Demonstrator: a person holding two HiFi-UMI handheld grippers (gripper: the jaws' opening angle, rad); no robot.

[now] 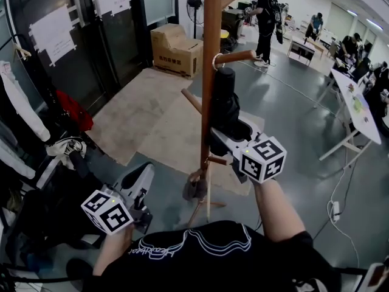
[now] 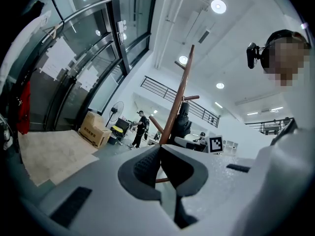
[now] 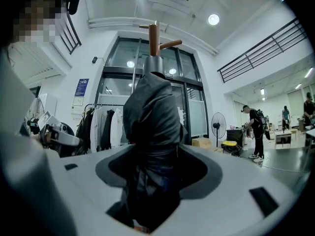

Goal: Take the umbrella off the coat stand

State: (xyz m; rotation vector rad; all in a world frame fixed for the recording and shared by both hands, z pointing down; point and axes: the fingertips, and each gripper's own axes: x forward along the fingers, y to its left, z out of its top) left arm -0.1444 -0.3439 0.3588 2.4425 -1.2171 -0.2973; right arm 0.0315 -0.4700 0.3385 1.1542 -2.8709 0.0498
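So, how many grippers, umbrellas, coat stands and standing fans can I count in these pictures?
left gripper and right gripper: 2
umbrella: 1
coat stand: 1
standing fan: 1
Total: 5

Black white-lined T-shirt (image 1: 234,266); white left gripper (image 2: 160,151), white right gripper (image 3: 156,154)

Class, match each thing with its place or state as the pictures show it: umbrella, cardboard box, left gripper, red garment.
Things
1. black umbrella
2. cardboard box
3. left gripper
4. red garment

Places or states
A. jaws together, nothing held
B. on the floor by the glass doors
C. hanging among clothes at the head view's left
D. hung on the coat stand, between the right gripper's jaws

Pairs: 1-D, 2-B, 3-A, 4-C
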